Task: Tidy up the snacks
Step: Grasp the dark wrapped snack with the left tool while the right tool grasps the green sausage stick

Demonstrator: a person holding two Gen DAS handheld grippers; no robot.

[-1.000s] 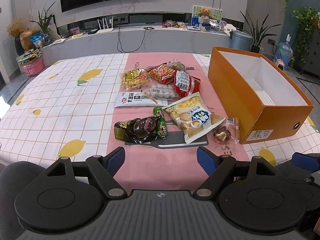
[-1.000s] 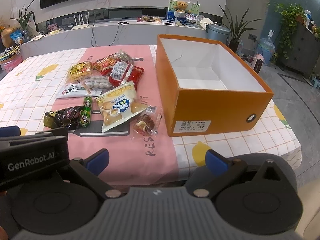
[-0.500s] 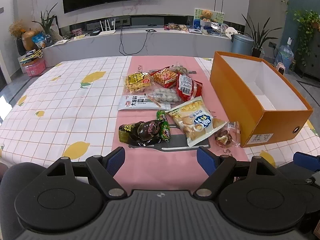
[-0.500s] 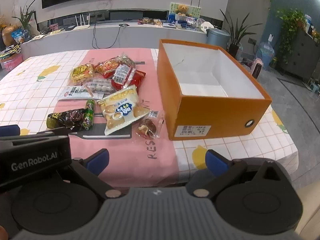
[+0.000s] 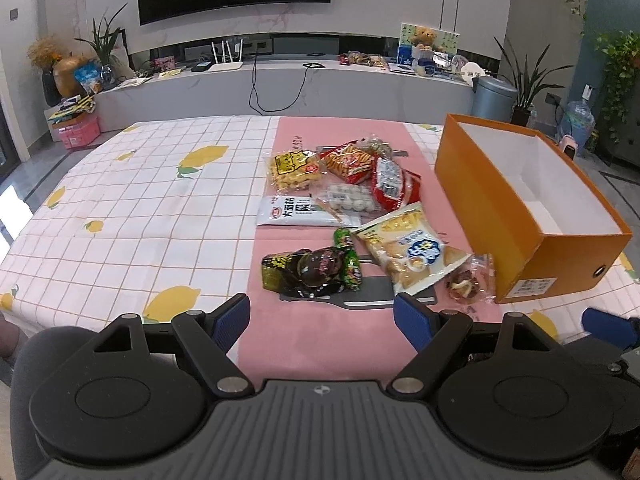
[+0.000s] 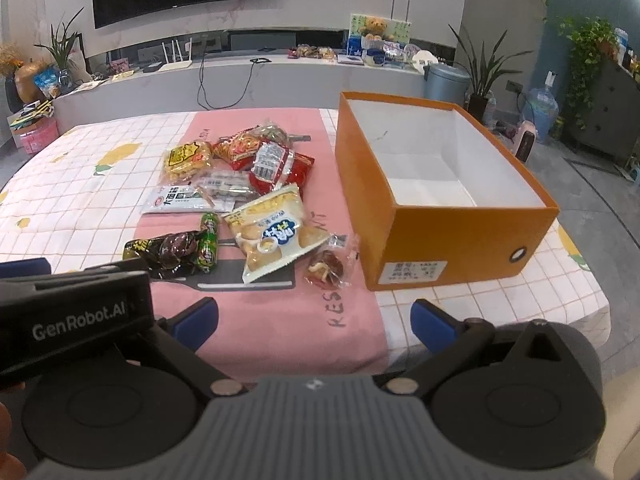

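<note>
Living-room table (image 5: pixel 120 208), pink runner | snack pile (image 6: pixel 244 196) ahead, orange box (image 6: pixel 452 216) just right of it, seemingly empty | right claw (image 6: pixel 314 322) nearer the box; left claw (image 5: pixel 322 322) faces the pile | we read both claws wide, holding nothing.

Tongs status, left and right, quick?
Left tongs: open, empty, hovering short of the snacks.
Right tongs: open, empty, hovering short of the orange box.

My left gripper (image 5: pixel 322 318) is black, with a ribbed grey body, blue finger pads (image 5: pixel 231 317) and silver screws. My right gripper (image 6: pixel 314 320) looks alike. White "GenRobot.AI" lettering marks the left one's side.
</note>
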